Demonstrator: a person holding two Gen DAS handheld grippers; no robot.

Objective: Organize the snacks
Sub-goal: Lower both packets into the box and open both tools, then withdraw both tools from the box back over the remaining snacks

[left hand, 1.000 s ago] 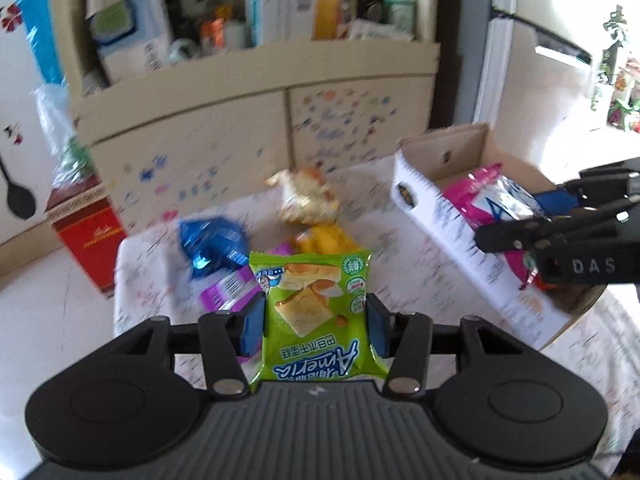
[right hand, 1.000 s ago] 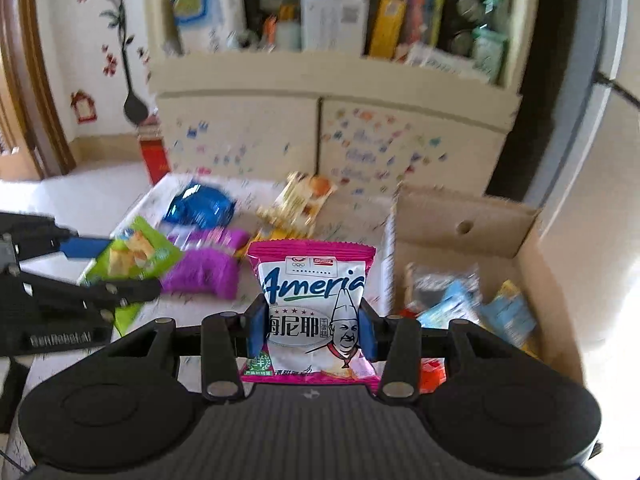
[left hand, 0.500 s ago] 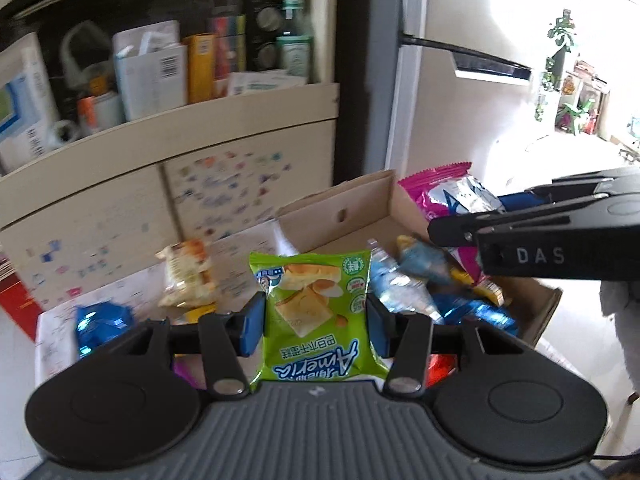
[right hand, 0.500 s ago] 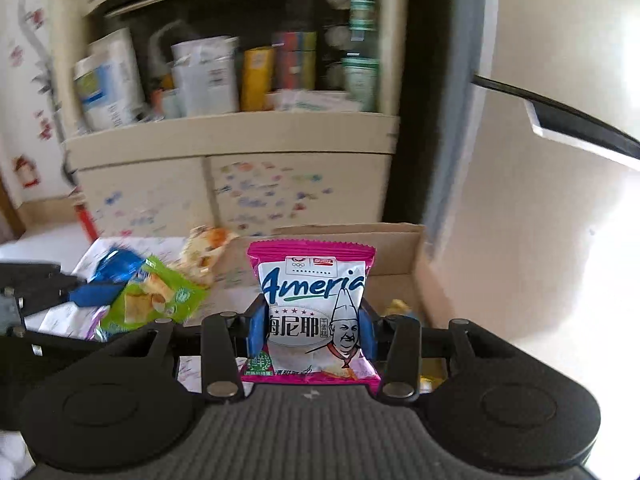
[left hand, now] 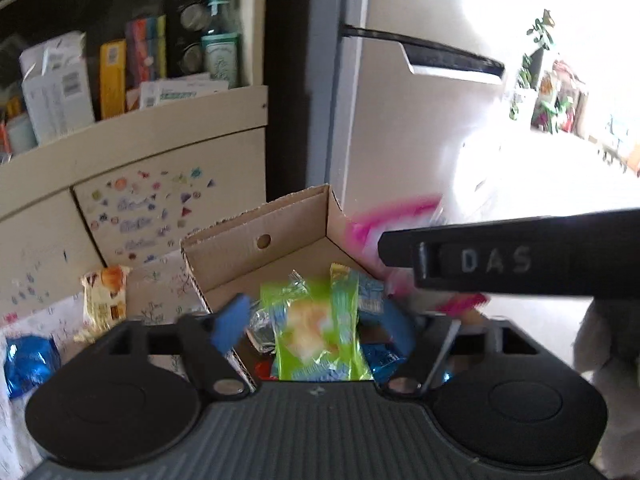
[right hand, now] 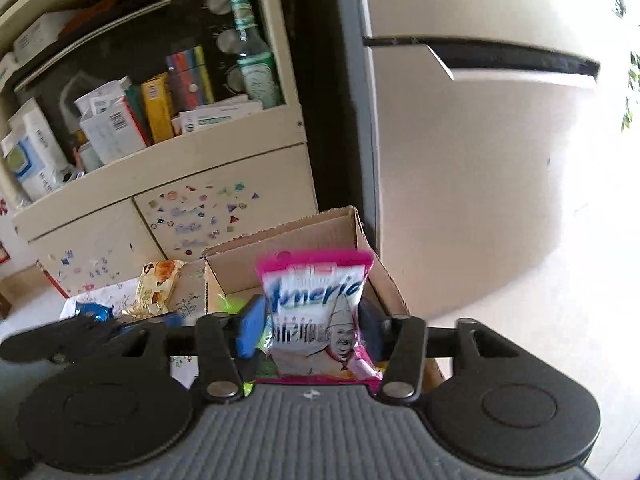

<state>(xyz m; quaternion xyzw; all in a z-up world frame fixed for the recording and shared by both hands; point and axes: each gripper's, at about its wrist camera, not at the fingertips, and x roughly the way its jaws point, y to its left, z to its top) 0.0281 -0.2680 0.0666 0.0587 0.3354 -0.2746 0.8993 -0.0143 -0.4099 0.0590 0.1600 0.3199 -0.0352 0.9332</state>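
Observation:
My left gripper has its jaws spread over the cardboard box. The green snack packet hangs blurred between the fingers, touching neither, above the blue packets in the box. My right gripper also stands open over the box; the pink-and-white snack packet sits loose between its blue pads. The right gripper shows in the left wrist view as a black bar.
A yellow pastry packet and a blue packet lie on the white patterned cloth left of the box. A cream cabinet with shelves stands behind. A white fridge stands to the right.
Both grippers have opened over the box. The green packet and the pink packet have come loose from the pads. Both grippers moved further right, over the box.

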